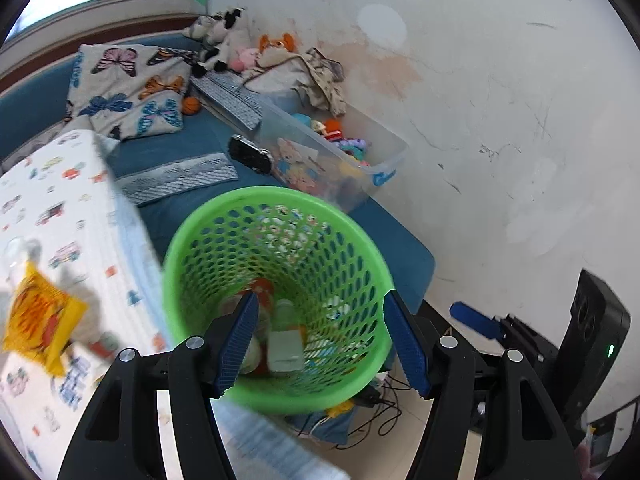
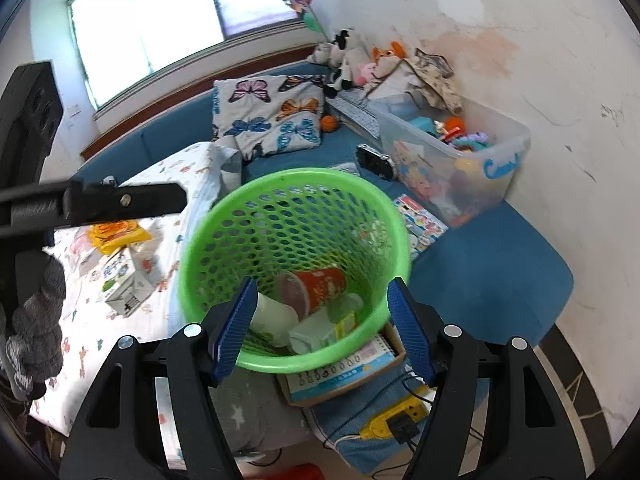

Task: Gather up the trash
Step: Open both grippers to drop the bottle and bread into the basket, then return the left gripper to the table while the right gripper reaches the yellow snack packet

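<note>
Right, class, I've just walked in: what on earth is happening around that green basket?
A person with two claws is collecting trash. The round green perforated plastic basket already holds an orange paper cup and cartons. Both the left claw and right claw are open and empty. A yellow snack packet still lies on the patterned sheet.

Stained white wall (image 2: 540, 60) behind a blue sofa (image 2: 480, 272). Bright window (image 2: 160, 12) at the far end. Pale tiled floor (image 1: 400, 432) below.

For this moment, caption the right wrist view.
Green basket holding cups and cartons, framed by the open right gripper.
</note>
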Demonstrator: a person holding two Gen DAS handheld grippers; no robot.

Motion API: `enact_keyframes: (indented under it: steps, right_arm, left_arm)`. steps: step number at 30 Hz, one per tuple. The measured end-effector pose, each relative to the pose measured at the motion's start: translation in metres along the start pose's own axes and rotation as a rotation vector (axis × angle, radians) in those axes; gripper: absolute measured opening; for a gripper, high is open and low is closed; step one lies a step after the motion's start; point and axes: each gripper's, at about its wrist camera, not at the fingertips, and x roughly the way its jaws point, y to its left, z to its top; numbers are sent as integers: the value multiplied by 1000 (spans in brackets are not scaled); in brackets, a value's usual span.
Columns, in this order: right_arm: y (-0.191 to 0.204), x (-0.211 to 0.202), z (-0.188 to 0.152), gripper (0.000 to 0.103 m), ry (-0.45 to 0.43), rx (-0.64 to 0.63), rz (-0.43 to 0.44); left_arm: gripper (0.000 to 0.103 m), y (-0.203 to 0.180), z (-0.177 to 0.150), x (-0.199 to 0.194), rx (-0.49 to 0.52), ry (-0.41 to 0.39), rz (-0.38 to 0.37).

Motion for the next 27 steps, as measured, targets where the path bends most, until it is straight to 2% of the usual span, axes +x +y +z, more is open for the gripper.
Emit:
enact_keyframes:
  steps: [6,16,27]
  right_arm:
    - [31,3,7,74,5,-55,53]
    - [95,19,16,82,40,-163,186]
    - [170,60,29,88,136,-288,338]
  left_arm:
    - [63,31,-22,-36,-55,-46,71]
    - [76,90,-59,-95,-160,-134,189]
    - [81,149,-101,-137,-296,-159,301]
